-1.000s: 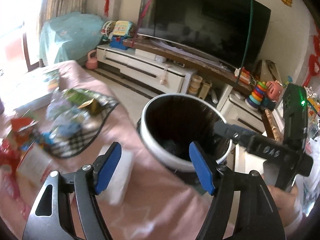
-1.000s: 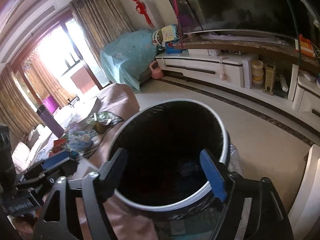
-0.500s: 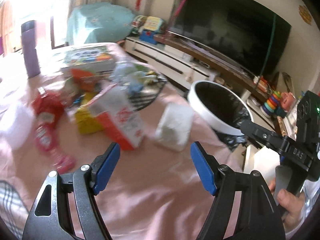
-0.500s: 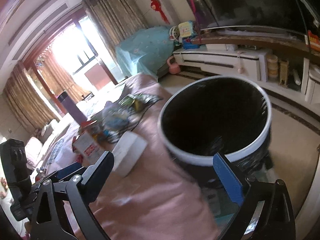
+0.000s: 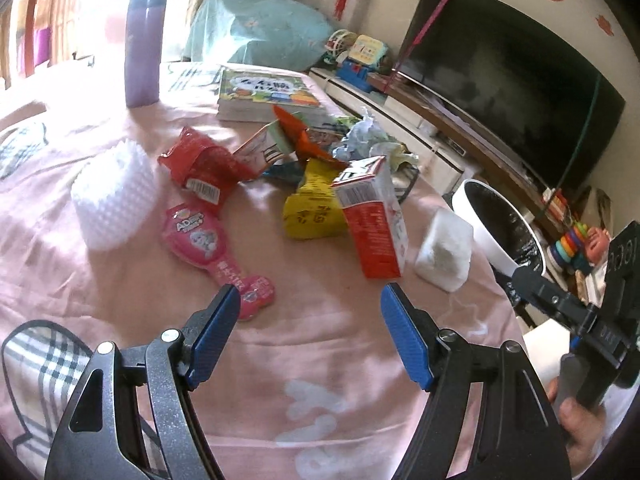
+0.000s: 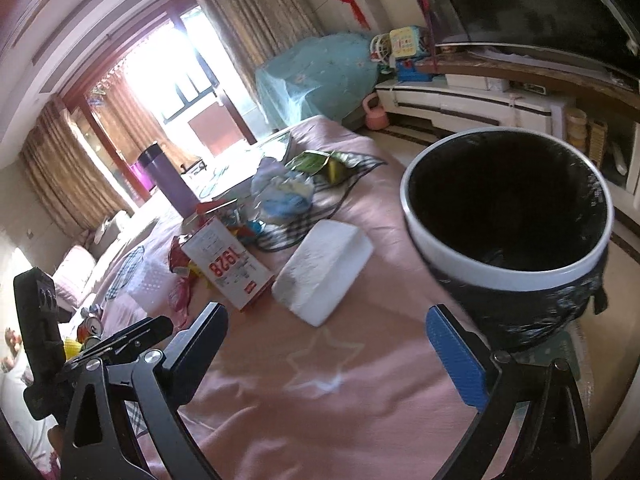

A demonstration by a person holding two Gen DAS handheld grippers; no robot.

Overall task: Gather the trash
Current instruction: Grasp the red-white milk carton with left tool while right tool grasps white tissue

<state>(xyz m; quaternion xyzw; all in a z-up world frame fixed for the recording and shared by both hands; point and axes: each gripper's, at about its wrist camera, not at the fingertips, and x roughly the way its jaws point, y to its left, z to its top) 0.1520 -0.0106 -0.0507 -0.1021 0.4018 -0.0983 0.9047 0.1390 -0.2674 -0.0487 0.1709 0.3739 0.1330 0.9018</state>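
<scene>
Litter lies on the pink tablecloth [image 5: 340,364]: a red-and-white carton [image 5: 374,224], a yellow packet [image 5: 314,210], a pink wrapper [image 5: 208,240], a red wrapper [image 5: 204,164], crumpled blue paper [image 5: 362,138] and a white tissue pack [image 5: 444,252]. My left gripper [image 5: 310,320] hovers open just short of the carton and the pink wrapper, with nothing between its blue pads. The white-rimmed bin [image 6: 508,272] with a black liner stands beside the table's right edge. My right gripper [image 6: 328,340] stands wide open and empty between the bin and the tissue pack [image 6: 324,268], near the carton [image 6: 228,264].
A white textured roll [image 5: 114,200], a purple bottle [image 5: 142,48] and a stack of picture books [image 5: 268,96] also sit on the table. Beyond the table are the TV [image 5: 504,72], a low white cabinet [image 6: 472,104] and toys [image 5: 572,244]. A hand [image 5: 576,412] holds the right gripper's handle.
Both cameras have swung away from the bin's mouth toward the littered table. The left gripper now faces the carton and wrappers. The right jaws have widened.
</scene>
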